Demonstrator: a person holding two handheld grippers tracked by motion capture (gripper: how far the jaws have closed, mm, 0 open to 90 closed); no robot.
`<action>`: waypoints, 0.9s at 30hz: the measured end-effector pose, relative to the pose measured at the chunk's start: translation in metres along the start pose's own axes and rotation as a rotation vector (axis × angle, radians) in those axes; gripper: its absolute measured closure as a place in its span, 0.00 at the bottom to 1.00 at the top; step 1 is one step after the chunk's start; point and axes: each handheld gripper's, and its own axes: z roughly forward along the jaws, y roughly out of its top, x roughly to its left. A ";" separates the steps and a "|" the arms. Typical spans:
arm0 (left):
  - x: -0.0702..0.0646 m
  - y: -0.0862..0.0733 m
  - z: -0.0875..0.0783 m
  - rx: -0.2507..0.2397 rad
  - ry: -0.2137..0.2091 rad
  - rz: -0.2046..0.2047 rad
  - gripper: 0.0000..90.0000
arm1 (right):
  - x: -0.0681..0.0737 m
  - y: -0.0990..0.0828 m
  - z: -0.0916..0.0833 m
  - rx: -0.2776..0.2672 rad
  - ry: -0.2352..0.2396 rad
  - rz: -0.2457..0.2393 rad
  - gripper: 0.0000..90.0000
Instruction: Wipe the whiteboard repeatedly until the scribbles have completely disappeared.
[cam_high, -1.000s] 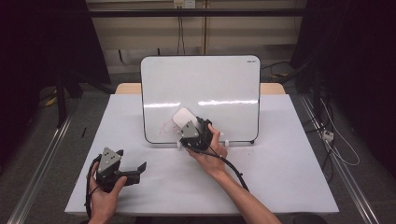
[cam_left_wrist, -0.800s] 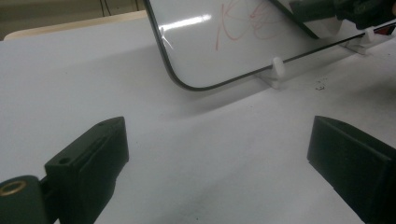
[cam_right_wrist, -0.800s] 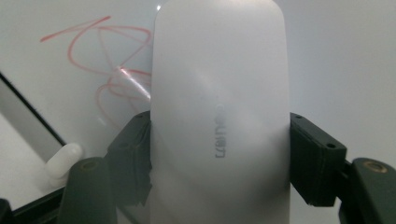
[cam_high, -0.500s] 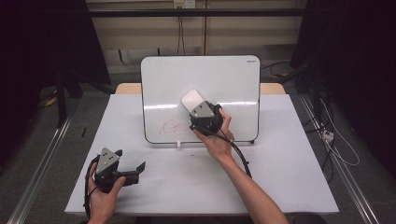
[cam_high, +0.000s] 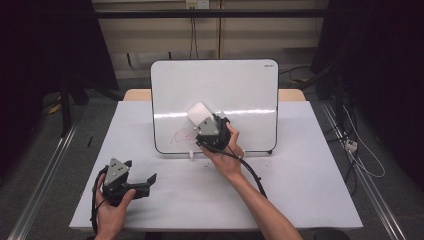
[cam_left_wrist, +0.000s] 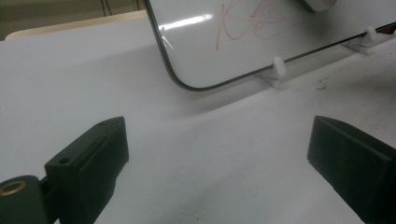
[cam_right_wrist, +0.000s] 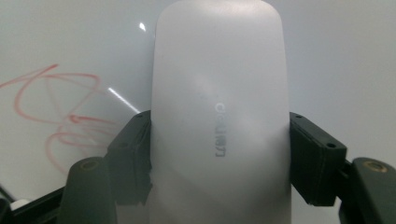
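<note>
Here the jaws of the right gripper were clamped on a white eraser, one black jaw pressed against each long side of it. The eraser carried a small grey printed word on its back, and it was held against the face of the whiteboard. To the left of the eraser in the right gripper view there was a red scribble on the board, just beside the eraser but not covered by it.

In the high view the right gripper was over the lower middle part of the whiteboard, with the eraser pointing up and to the left, and the red scribble was below and to the left of it. The whiteboard stood tilted back on small white feet on the white tabletop.

The jaws of the left gripper were wide apart and held nothing; between them only the tabletop was seen. In the high view the left gripper was low near the front left part of the tabletop, well apart from the whiteboard, held in the person's left hand.
</note>
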 end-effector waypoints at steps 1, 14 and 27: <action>0.000 0.000 0.000 -0.007 -0.002 -0.005 0.06 | 0.006 0.000 0.000 -0.001 0.003 -0.018 0.35; 0.000 0.000 0.000 -0.006 0.000 -0.002 0.06 | 0.043 -0.006 -0.002 0.000 0.065 -0.096 0.35; 0.001 0.000 -0.001 -0.012 0.002 -0.009 0.06 | -0.001 0.012 0.006 0.004 0.018 0.008 0.35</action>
